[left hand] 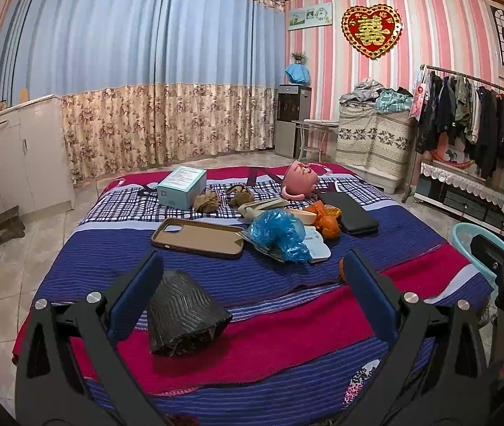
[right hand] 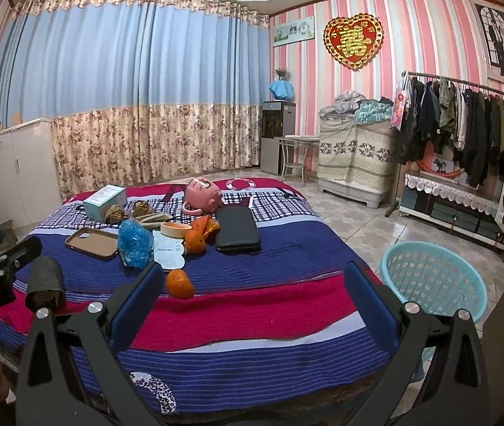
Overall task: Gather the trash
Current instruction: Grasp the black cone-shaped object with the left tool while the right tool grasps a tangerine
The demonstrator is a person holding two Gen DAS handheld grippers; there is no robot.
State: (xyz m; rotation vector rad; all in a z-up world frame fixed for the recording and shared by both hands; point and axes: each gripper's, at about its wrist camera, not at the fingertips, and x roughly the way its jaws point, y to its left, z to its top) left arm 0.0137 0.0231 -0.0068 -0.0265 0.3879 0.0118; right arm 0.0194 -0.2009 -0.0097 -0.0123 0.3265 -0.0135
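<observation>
Over the bed [left hand: 287,348], left claw [left hand: 252,273] wide, right claw [right hand: 253,284] wide, both empty

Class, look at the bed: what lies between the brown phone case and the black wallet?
In the right wrist view, between the phone case and wallet lie a crumpled blue bag, white paper, a shallow dish and orange peels.

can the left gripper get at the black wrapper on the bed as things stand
Probably yes: the left gripper is open, and the black wrapper lies alone on the blanket just inside its left jaw, with nothing over it.
</observation>
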